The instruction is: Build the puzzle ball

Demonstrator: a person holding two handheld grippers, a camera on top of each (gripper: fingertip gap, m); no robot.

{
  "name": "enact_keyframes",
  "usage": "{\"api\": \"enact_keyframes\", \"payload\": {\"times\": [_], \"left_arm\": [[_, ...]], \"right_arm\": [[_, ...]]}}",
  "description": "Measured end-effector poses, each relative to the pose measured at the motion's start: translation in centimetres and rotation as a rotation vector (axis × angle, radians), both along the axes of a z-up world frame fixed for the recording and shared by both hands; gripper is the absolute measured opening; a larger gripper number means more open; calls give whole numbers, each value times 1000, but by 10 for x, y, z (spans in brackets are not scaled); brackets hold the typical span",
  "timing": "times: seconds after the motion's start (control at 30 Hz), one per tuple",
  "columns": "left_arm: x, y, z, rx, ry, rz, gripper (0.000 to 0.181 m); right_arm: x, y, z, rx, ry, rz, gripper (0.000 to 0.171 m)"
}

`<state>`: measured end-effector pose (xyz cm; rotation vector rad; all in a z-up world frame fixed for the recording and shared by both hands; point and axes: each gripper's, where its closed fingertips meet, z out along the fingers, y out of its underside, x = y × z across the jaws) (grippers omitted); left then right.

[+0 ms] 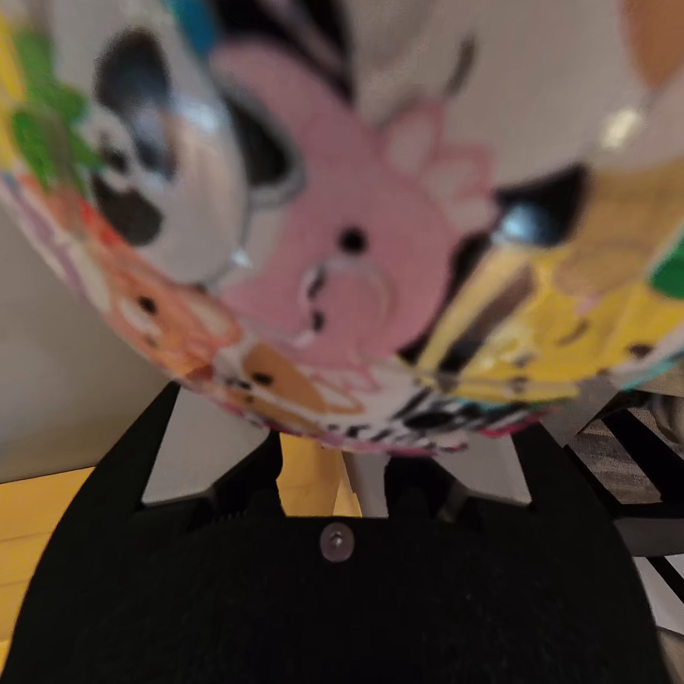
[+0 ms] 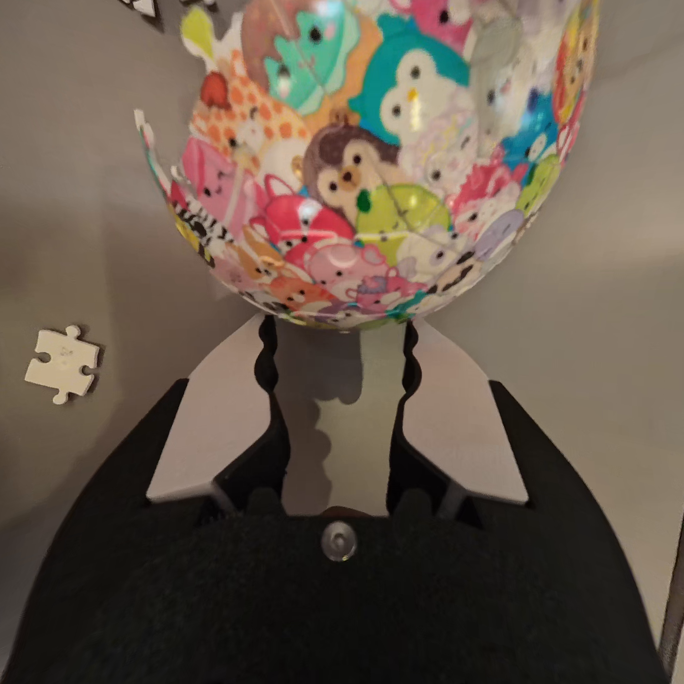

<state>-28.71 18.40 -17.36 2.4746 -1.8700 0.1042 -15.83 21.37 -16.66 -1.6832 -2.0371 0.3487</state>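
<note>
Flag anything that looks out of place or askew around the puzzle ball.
One white jigsaw piece lies face-down on the grey table, apart from the colourful, partly built puzzle ball. The ball's left edge is jagged, unfinished.

left wrist: very close under puzzle ball (image 1: 333, 203), blurred | right wrist: near, looking down | shared: ball

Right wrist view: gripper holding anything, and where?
Nothing held. Right gripper is open, its fingertips at the underside of the puzzle ball, not clamping it.
</note>
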Motion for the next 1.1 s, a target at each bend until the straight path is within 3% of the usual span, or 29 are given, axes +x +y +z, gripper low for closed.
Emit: {"api": "enact_keyframes", "payload": {"times": [0.1, 0.23, 0.33, 0.43, 0.5, 0.6, 0.77, 0.87, 1.0, 1.1], "left_arm": [[-3, -5, 5, 35, -21, 13, 73], [-18, -24, 21, 152, -111, 99, 78], [-17, -61, 31, 169, -340, 249, 66], [6, -95, 50, 183, -652, 372, 68], [25, -110, 68, 202, -844, 416, 63], [35, -112, 74, 323, -983, 426, 54], [46, -77, 50, 511, -886, 405, 50], [66, -81, 22, 462, -745, 260, 60], [75, -64, 17, 662, -570, 68, 65], [82, -55, 11, 666, -508, 20, 69]], "right_arm": [[14, 4, 0, 31, -12, -92, 79], [44, -16, 21, 172, -24, -242, 63], [17, -80, 38, 158, 104, -277, 64], [-23, -131, 33, 113, 144, -288, 61], [-46, -144, 31, 61, 215, -337, 51], [-46, -128, 35, 88, 367, -451, 50], [14, -87, 41, 161, 498, -644, 45], [45, -79, 38, 224, 419, -672, 46], [63, -79, 46, 252, 430, -651, 43], [69, -75, 49, 216, 439, -641, 44]]}}
